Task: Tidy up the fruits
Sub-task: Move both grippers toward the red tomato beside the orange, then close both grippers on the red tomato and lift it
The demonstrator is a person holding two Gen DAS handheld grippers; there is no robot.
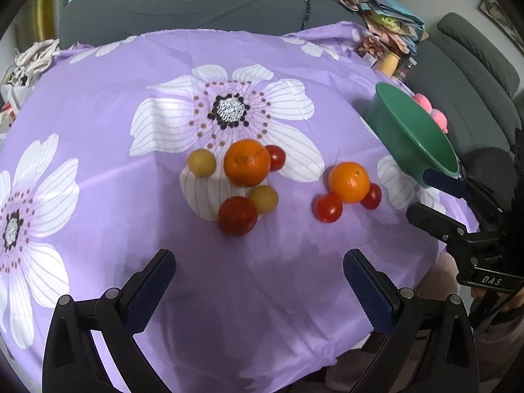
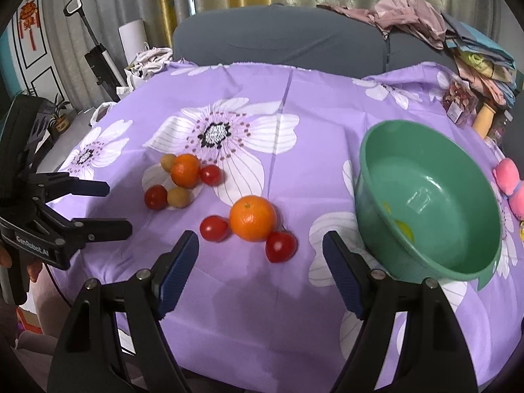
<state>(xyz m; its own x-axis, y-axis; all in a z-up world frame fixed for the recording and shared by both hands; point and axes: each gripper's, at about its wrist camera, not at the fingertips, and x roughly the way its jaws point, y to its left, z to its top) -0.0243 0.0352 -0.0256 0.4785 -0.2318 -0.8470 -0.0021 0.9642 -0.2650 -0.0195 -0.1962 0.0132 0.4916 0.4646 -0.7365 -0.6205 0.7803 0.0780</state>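
Note:
Two clusters of fruit lie on the purple flowered cloth (image 1: 98,98). The far cluster has an orange (image 1: 247,162), two brownish-yellow round fruits (image 1: 201,162) and two red tomatoes (image 1: 237,215). The near cluster has an orange (image 2: 252,218) with a tomato (image 2: 213,228) on each side. A green bowl (image 2: 425,177) stands at the right, something yellow inside near its wall. My left gripper (image 1: 258,283) is open above bare cloth, short of the far cluster. My right gripper (image 2: 260,263) is open just before the near cluster, with nothing between its fingers.
A grey sofa (image 2: 278,42) with heaped clothes runs behind the table. A pink soft toy (image 2: 509,183) lies right of the bowl, and jars and a packet (image 2: 458,108) sit at the far right corner. The table's front edge is close below both grippers.

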